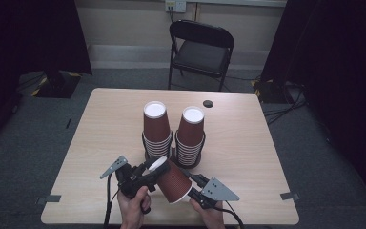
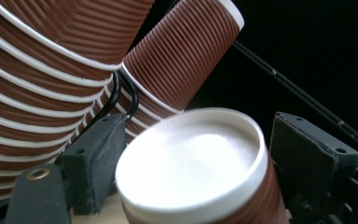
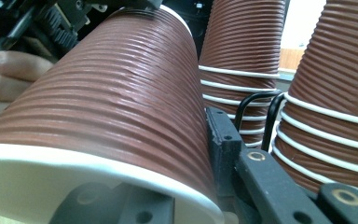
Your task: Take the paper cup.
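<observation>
A brown ribbed paper cup (image 1: 171, 180) lies tilted between both grippers above the table's front edge, its white base toward the left. My right gripper (image 1: 190, 188) is shut on its wide rim end; in the right gripper view the cup (image 3: 112, 93) presses against one of the fingers (image 3: 221, 140). My left gripper (image 1: 152, 167) stands open around the cup's base (image 2: 191, 163), and a gap shows beside the right pad (image 2: 307, 154). Two upside-down stacks of the same cups (image 1: 155, 129) (image 1: 190, 133) stand just behind, in black wire holders (image 3: 261, 107).
The wooden table (image 1: 248, 143) has a dark round hole (image 1: 208, 103) near its far edge. A black folding chair (image 1: 201, 50) stands beyond the table. Tape marks (image 1: 289, 195) sit at the front corners. Both hands come in at the bottom edge.
</observation>
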A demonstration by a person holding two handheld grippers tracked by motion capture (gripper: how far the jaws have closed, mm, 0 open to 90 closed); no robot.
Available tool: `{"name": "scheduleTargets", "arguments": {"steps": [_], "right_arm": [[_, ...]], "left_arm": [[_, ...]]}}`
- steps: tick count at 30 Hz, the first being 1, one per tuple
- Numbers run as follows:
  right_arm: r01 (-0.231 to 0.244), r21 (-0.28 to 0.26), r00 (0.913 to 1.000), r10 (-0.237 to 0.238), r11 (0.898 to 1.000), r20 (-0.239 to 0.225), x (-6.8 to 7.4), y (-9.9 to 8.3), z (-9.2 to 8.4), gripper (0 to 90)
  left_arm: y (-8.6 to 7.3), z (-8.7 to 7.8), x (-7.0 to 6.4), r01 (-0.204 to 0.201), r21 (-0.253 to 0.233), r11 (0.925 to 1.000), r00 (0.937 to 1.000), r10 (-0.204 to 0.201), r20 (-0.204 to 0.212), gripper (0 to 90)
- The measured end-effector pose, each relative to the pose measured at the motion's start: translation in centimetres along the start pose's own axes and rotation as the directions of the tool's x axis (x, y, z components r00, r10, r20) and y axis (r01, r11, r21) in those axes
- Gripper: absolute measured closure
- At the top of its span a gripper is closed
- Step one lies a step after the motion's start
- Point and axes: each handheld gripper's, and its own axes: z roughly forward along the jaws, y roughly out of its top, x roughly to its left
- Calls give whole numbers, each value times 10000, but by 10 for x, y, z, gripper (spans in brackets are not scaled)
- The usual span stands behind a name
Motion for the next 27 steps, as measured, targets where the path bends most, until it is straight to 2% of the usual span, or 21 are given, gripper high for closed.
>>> {"name": "scheduleTargets", "arguments": {"steps": [2,4,5,7,9,13,15,18,19,20,21,24,25,27], "right_arm": [[-65,-36,10000,64,10000,-40,0,0,0,809],[-35,-10,10000,35,10000,-25,0,0,0,809],[-78,25,9999,78,10000,-96,0,-1,1,821],[-81,161,9999,82,9998,-105,0,-1,1,860],[-122,346,9999,127,9993,-116,0,-1,1,869],[-130,677,9999,130,9976,-1,-2,-1,0,873],[-270,868,9996,268,9959,33,-3,-1,0,873],[-424,1064,9991,429,9934,-23,-4,-2,-1,873],[-471,1095,9989,475,9929,-6,-4,-2,-2,873],[-516,1156,9986,523,9919,-24,-5,-2,-2,873],[-607,1201,9981,613,9909,-10,-5,-2,-3,873],[-840,1361,9964,842,9871,39,-8,-2,-5,873],[-945,1392,9955,948,9857,42,-8,-2,-6,873],[-1026,1529,9947,1024,9829,91,-10,-2,-7,873]], "left_arm": [[2,0,0,-22,42,10000,10000,22,35,171],[4,-1,0,-209,11,9998,9998,209,4,171],[5,0,-1,-119,-65,9999,9999,120,47,173],[6,2,-2,-293,-11,9996,9996,293,-9,188],[7,2,-3,-789,104,9968,9966,791,-213,188],[8,-2,-4,-1443,81,9895,9881,1445,-522,157],[8,-3,-3,-2055,188,9785,9741,2064,-926,159],[4,-6,-2,-2784,239,9602,9521,2792,-1245,151],[4,-6,-2,-2784,239,9602,9521,2792,-1245,151],[2,-8,0,-3167,330,9479,9400,3183,-1229,151],[2,-9,0,-3255,336,9450,9368,3271,-1240,151],[1,-10,1,-3579,512,9323,9210,3615,-1449,155],[1,-11,2,-3821,632,9219,9081,3873,-1592,156],[0,-12,3,-4228,708,9034,8882,4287,-1656,179]]}}
